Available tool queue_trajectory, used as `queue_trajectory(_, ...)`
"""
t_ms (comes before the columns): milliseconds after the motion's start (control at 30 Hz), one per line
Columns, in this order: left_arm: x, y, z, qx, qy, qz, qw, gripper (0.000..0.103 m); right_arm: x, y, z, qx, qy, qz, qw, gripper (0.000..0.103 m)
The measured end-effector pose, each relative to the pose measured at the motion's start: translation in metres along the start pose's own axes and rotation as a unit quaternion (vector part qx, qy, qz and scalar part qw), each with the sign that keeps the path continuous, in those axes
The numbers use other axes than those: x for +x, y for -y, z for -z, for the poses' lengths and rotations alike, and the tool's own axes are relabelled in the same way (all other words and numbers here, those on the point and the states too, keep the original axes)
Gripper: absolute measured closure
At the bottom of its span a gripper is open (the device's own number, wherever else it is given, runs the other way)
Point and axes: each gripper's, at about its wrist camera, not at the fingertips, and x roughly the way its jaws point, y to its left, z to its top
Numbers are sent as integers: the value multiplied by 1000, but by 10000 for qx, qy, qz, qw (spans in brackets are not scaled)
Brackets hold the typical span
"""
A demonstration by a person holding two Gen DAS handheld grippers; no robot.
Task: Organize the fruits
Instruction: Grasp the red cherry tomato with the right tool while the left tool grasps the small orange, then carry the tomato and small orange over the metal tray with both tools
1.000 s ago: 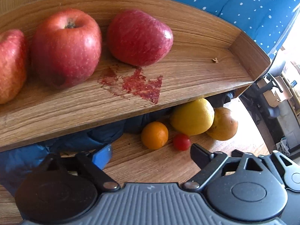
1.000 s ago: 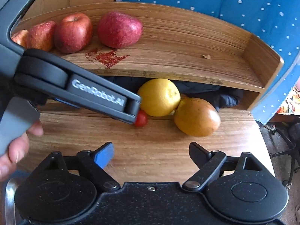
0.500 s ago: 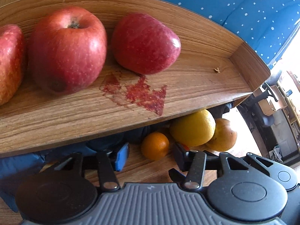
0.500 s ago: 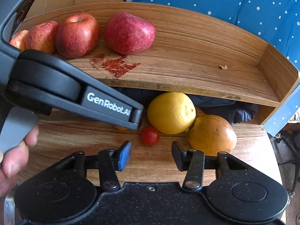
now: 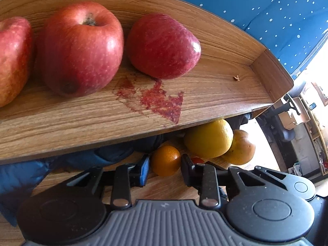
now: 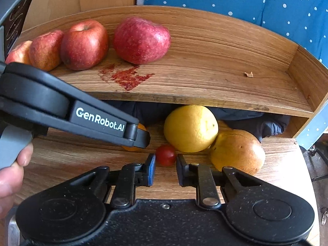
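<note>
In the right wrist view the left tool (image 6: 141, 137) covers nearly all of the small orange (image 6: 141, 127), so whether its fingers touch the fruit cannot be told. The leftmost apple (image 5: 12, 61) is cut off by the left wrist picture's edge, and the cherry tomato (image 5: 197, 160) shows only as a sliver behind a finger.

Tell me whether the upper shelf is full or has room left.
Room left. Apples crowd the upper shelf's left side; its right half holds only a small scrap.

shelf (image 6: 184, 96) low overhead, yellow citrus (image 6: 190, 128) blocking behind
</note>
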Motion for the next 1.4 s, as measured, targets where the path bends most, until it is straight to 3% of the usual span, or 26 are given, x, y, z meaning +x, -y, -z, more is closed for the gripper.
queue_trajectory(500,-53,-8,33,-6,130,-340,9993,68,-37,-11,12,-43,270,-107,9996,81)
queue_trajectory(600,-64,-7,42,-74,186,-411,9990,68,-31,-7,13,-11,226,-6,9997,74)
queue_trajectory(667,-69,-7,45,-122,218,-443,9987,68,-30,-7,15,59,203,58,9998,73)
queue_trajectory(1200,-57,-18,46,-184,78,-470,9987,68,6,7,5,267,-39,80,9996,73)
queue_trajectory(1400,-57,-24,46,-233,124,-482,9985,68,2,4,8,291,-7,28,9996,79)
